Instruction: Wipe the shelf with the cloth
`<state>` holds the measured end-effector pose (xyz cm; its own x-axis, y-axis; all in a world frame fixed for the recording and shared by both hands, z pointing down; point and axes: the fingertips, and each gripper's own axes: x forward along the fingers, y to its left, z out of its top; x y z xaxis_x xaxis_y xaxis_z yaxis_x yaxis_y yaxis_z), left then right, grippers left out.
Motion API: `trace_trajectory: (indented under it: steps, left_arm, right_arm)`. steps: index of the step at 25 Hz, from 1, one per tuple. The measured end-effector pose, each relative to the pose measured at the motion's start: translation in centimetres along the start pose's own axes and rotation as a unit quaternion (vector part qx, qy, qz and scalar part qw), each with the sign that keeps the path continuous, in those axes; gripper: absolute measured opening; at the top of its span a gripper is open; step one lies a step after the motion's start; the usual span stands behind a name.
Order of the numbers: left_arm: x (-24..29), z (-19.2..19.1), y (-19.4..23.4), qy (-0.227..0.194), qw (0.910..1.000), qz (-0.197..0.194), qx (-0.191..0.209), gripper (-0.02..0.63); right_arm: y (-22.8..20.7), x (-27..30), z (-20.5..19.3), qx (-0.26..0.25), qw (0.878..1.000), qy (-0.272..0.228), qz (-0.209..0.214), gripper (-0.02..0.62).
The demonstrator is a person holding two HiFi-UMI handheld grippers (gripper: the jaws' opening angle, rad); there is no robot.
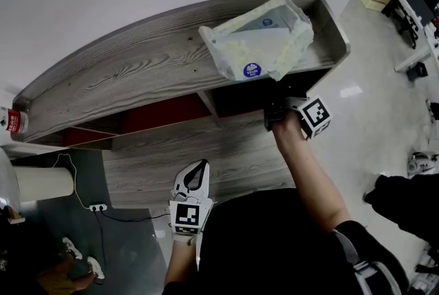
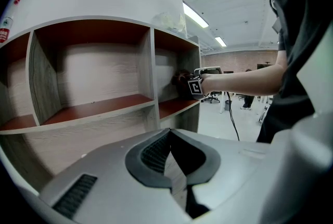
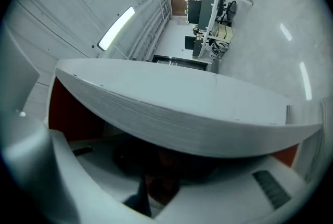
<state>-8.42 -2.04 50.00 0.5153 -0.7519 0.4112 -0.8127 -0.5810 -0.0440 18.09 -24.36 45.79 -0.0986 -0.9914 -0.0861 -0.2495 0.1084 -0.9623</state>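
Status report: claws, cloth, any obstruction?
Left claw shut, empty, low. Right claw shut on cloth in right compartment of shelf. Plastic bag on top, not blocking.

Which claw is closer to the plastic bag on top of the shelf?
Right. The right claw, holding the dark cloth, is inside the shelf, just under the plastic bag. The left claw hangs lower, out in front of the shelf.

A grey wood-grain shelf [image 1: 137, 74] carries a white plastic bag [image 1: 257, 46] on its top.

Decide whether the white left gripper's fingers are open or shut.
Shut: on the white left gripper, fingers meet at the tips, holding nothing.
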Motion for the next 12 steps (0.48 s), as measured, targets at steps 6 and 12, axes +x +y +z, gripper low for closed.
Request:
trace_trajectory:
  steps: [6, 12]
  left_arm:
    - [0.4, 0.1, -0.1, 0.0, 1.0, -0.005, 0.003, 0.006]
    - [0.9, 0.4, -0.2, -0.002, 0.9999, -0.012, 0.007, 0.006]
  right_arm:
    - [-2.2, -1.9, -0.6, 0.018, 0.999, 0.016, -0.029, 0.1]
    - [-3.5, -3.9, -0.9, 0.02, 0.998, 0.029, -0.054, 0.1]
